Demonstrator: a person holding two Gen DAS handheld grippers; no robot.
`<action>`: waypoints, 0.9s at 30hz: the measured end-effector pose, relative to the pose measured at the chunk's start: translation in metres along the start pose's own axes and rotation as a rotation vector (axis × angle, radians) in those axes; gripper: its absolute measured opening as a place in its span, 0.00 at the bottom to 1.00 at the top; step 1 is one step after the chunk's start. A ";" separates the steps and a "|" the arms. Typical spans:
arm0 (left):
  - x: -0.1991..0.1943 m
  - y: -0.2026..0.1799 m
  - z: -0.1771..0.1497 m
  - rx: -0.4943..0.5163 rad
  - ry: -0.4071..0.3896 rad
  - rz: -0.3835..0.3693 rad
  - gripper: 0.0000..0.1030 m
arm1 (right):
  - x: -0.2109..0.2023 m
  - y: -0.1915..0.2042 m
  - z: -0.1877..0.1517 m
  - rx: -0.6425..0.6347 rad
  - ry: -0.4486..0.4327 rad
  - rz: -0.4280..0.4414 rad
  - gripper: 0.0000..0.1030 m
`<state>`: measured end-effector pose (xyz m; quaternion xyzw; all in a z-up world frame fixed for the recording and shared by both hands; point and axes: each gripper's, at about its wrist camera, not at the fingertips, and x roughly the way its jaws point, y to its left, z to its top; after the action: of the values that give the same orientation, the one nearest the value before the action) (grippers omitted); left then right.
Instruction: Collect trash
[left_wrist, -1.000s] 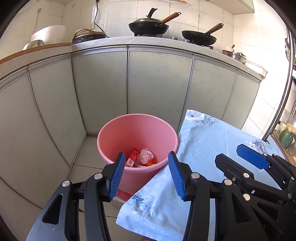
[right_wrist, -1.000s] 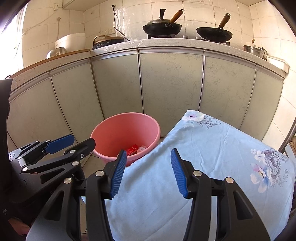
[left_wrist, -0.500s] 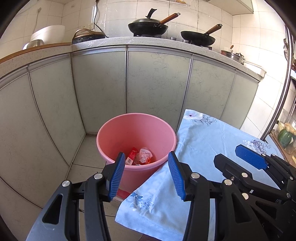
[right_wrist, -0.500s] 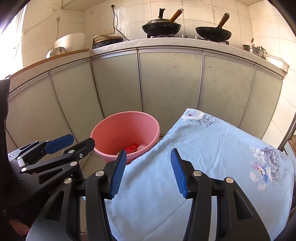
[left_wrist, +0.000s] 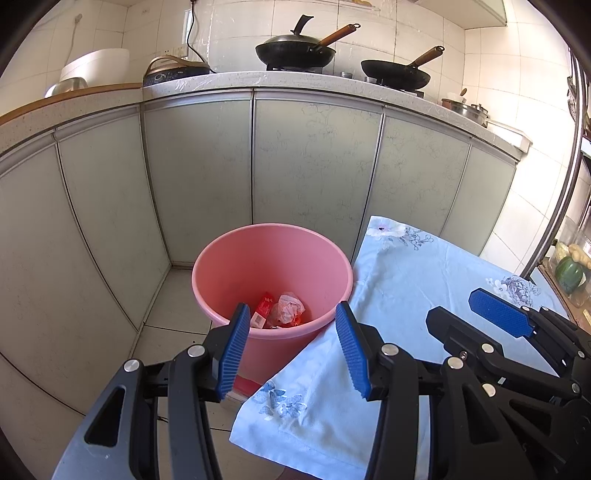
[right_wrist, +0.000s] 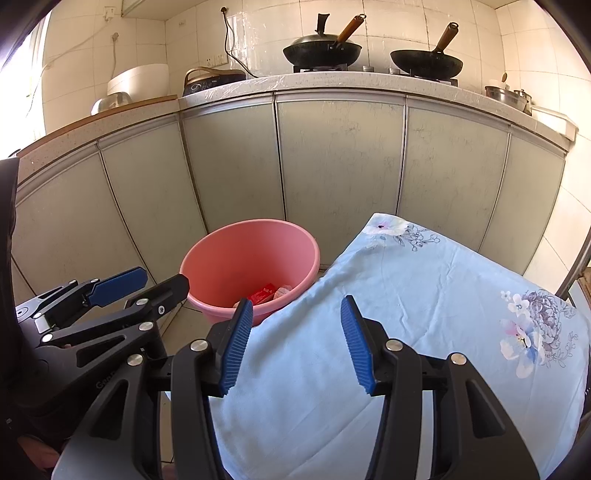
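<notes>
Now I hold both grippers, left gripper (left_wrist: 291, 332) and right gripper (right_wrist: 295, 325), spread and empty; wrappers (left_wrist: 284, 314) lie inside the pink bucket (left_wrist: 229, 266).

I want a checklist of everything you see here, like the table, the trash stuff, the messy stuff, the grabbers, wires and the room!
Surface: table under a light blue floral cloth; no trash seen on it.
Job's things: pink bucket on the floor beside the table; inside, a red wrapper and a crumpled wrapper.
Clutter: nothing seen on the cloth.
Grippers: left gripper open, empty, over the bucket's near rim; right gripper open, empty, over the cloth.
Cables: black cord running down the tiled wall behind the cooker.
Surroundings: grey cabinet doors, two black woks on the stove, white appliance, steel pot, green vegetable at right.
</notes>
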<state>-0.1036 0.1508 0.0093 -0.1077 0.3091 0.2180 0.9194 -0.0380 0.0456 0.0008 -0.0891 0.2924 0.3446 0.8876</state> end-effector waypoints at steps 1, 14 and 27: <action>0.001 0.000 0.000 0.000 0.001 -0.001 0.47 | 0.000 0.000 0.000 0.000 0.000 0.000 0.49; 0.003 0.000 0.001 0.004 0.007 -0.003 0.45 | 0.000 -0.001 0.000 0.000 0.000 0.001 0.49; 0.006 -0.003 0.001 0.009 0.011 -0.005 0.45 | 0.002 -0.004 -0.003 0.006 0.004 0.000 0.49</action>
<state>-0.0974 0.1504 0.0063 -0.1053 0.3150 0.2139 0.9187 -0.0355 0.0431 -0.0032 -0.0870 0.2954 0.3437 0.8872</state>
